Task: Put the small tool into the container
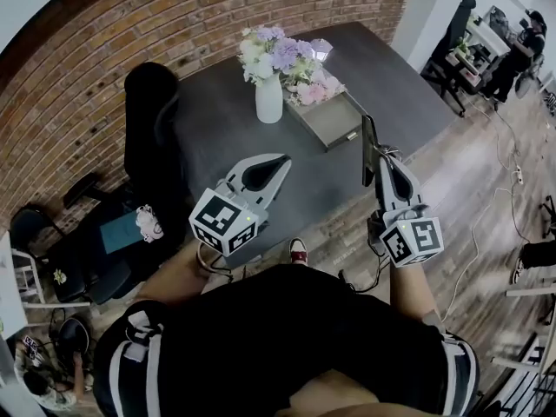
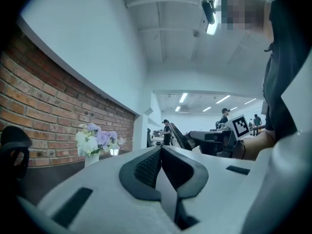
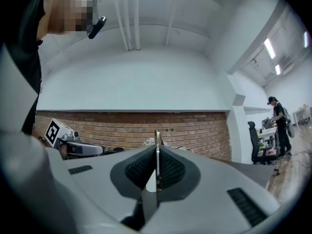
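In the head view my right gripper [image 1: 380, 158] is shut on a thin, dark, flat small tool [image 1: 369, 150], held upright over the near right edge of the dark table [image 1: 217, 137]. In the right gripper view the tool [image 3: 157, 136] shows edge-on, pinched between the ribbed pads [image 3: 170, 168]. A grey open container [image 1: 328, 120] lies on the table just beyond the tool, beside a white vase of flowers [image 1: 269, 98]. My left gripper [image 1: 284, 160] hovers over the table's near edge, shut with nothing in it; its jaws meet in the left gripper view [image 2: 161, 149].
A black office chair [image 1: 149, 124] stands at the table's left end, against the brick wall [image 1: 130, 24]. Another chair [image 1: 453, 37] and a person [image 1: 512, 59] are at desks at the back right. Cables [image 1: 512, 168] trail across the wooden floor.
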`<act>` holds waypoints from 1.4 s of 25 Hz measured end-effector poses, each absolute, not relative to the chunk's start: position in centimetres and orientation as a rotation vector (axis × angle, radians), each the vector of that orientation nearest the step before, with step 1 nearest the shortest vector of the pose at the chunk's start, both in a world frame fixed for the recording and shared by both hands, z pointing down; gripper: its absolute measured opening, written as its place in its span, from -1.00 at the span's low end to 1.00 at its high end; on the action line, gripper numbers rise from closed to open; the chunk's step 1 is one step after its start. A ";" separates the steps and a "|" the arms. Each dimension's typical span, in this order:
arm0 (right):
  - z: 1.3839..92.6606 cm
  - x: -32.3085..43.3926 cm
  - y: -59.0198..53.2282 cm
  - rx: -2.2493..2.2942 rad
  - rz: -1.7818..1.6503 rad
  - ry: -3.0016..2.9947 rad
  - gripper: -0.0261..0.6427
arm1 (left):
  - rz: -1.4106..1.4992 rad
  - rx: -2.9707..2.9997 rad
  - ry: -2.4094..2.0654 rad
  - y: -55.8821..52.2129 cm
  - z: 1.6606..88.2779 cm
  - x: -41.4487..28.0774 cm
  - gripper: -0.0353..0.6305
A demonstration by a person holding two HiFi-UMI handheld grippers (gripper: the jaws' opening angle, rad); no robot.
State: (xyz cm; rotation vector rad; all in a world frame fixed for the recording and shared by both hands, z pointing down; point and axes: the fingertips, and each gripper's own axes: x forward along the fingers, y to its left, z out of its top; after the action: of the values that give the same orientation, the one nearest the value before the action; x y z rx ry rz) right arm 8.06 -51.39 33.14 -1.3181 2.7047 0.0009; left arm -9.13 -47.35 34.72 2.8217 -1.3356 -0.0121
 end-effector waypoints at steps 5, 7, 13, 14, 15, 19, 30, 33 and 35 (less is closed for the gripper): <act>33.4 8.5 -55.6 -1.295 -0.001 2.717 -0.91 | -0.009 2.816 -1.353 -51.0 34.8 -8.3 -0.87; 33.8 8.6 -57.1 -1.288 -0.015 2.724 -0.91 | -0.008 2.805 -1.365 -52.3 35.0 -8.2 -0.87; 35.4 8.9 -62.0 -1.270 -0.062 2.762 -0.91 | 0.016 2.770 -1.398 -55.7 35.8 -7.7 -0.87; 35.7 8.8 -62.7 -1.263 -0.070 2.767 -0.91 | 0.019 2.760 -1.408 -56.2 36.0 -7.8 -0.87; 35.9 8.6 -63.4 -1.254 -0.078 2.772 -0.91 | 0.022 2.748 -1.420 -56.7 36.2 -8.1 -0.87; 37.0 7.5 -66.1 -1.213 -0.109 2.798 -0.91 | 0.040 2.696 -1.457 -58.5 37.2 -8.8 -0.87; 40.4 5.5 -72.6 -1.177 -0.244 2.831 -0.91 | 0.107 2.614 -1.501 -62.8 39.2 -10.3 -0.87; 41.6 5.1 -74.1 -1.185 -0.292 2.840 -0.91 | 0.123 2.597 -1.500 -63.6 39.7 -10.5 -0.87; 42.6 5.0 -75.0 -1.202 -0.333 2.845 -0.91 | 0.138 2.583 -1.502 -64.0 40.2 -10.7 -0.87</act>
State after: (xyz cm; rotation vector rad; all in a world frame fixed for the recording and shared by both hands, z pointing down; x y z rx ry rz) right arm 4.95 -74.99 42.61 -1.2019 2.8449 -0.3331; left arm -10.69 -64.03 40.19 2.5828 -1.5019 0.1377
